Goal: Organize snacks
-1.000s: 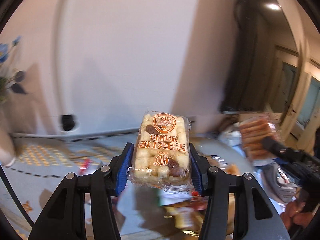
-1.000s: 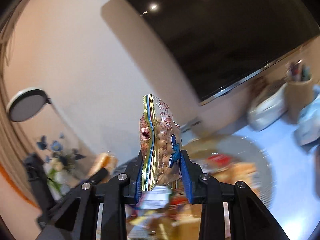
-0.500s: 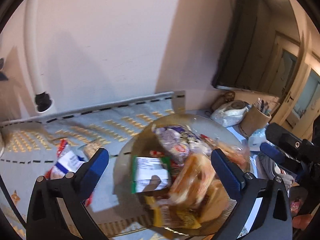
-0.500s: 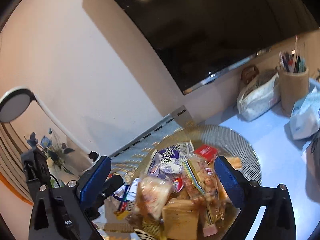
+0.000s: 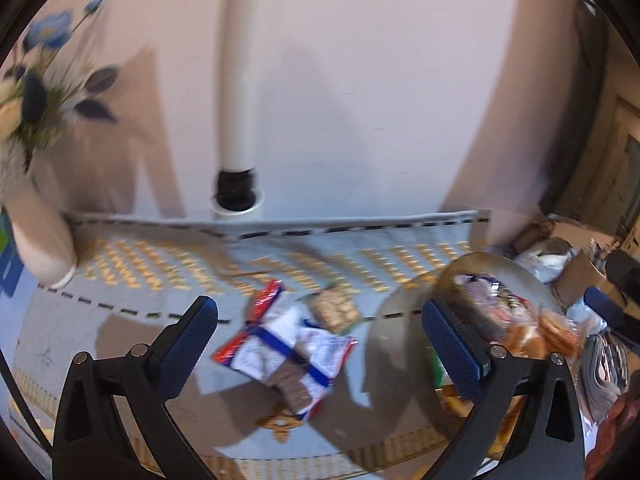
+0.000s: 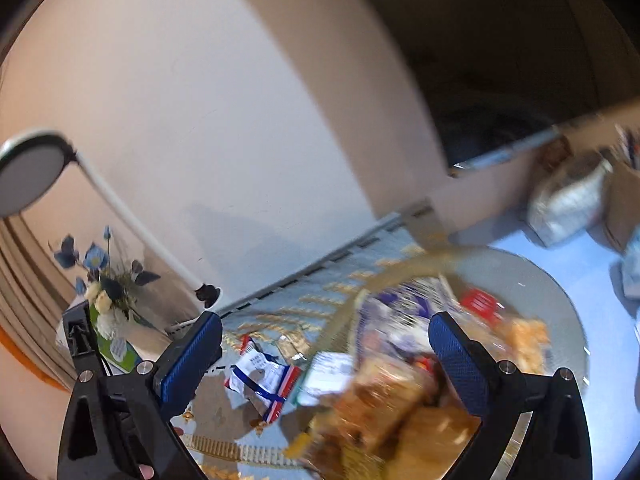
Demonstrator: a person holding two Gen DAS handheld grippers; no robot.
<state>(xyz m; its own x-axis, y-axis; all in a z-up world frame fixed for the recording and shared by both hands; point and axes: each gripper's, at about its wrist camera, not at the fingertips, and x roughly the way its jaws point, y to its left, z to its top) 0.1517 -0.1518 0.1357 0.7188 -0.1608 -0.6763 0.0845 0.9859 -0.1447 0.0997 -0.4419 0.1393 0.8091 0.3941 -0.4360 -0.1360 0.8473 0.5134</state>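
Observation:
My left gripper (image 5: pixel 320 342) is open with nothing between its blue pads. Below it, on a pale blue patterned mat (image 5: pixel 152 276), lie white packets with blue and red stripes (image 5: pixel 286 350) and a small clear-wrapped cracker pack (image 5: pixel 335 309). A round plate (image 5: pixel 404 344) piled with snacks sits at the right. My right gripper (image 6: pixel 325 354) is open too, empty, above that plate (image 6: pixel 560 308) and its heap of wrapped snacks (image 6: pixel 404 384). The striped packets (image 6: pixel 262 376) show on the mat left of the plate. Both views are blurred.
A white lamp post (image 5: pixel 238 80) rises from its base at the wall. A vase of blue flowers (image 5: pixel 36 92) stands at the left. A dark screen (image 6: pixel 520 60), a white pouch (image 6: pixel 568 200) and a pen holder (image 6: pixel 624 196) are at the right.
Both grippers have let go of their snack packs and opened wide. The left one has swung left and down over the mat's loose packets; the right one has shifted over the plate.

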